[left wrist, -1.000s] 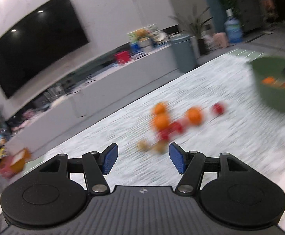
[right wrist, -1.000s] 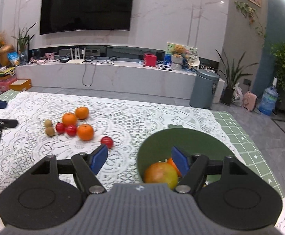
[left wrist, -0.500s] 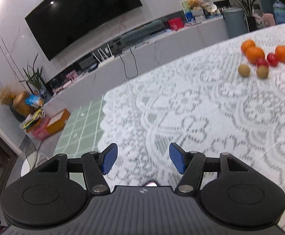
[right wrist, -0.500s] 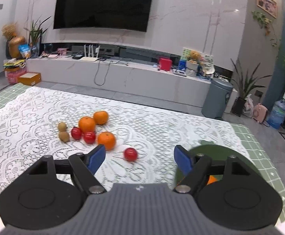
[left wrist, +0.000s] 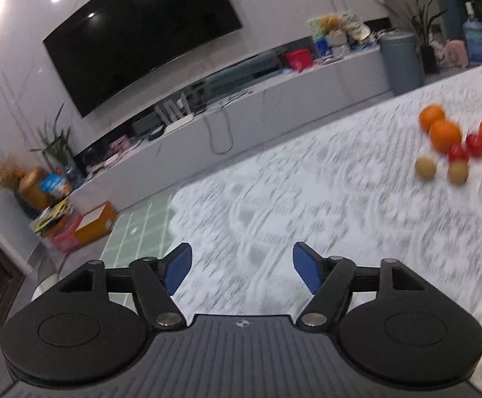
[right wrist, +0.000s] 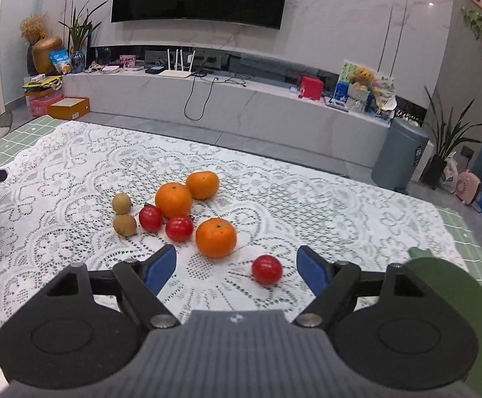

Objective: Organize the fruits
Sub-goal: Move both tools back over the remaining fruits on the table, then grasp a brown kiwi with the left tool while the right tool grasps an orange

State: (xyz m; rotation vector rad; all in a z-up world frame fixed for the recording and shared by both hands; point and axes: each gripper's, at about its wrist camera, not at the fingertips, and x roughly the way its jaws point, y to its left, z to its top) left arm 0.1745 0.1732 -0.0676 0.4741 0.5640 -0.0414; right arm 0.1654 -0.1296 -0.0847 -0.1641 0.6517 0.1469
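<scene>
White lace tablecloth (right wrist: 323, 199) carries the remaining fruit: 3 oranges (right wrist: 216, 237), 3 red tomatoes and 2 small brown fruits, all loose in a cluster, with 1 tomato (right wrist: 266, 268) lying apart, nearest the green bowl (right wrist: 453, 285) at the right edge. The right gripper (right wrist: 237, 265) has swung off the bowl, where it sat a second ago, and now faces that stray tomato; its jaws have just been opening and nothing sits between them. The left gripper (left wrist: 241, 267) has likewise just spread wider, empty, aimed at bare cloth with the cluster off to its right. Likely a fruit was just dropped off, and the stray tomato looks next.
</scene>
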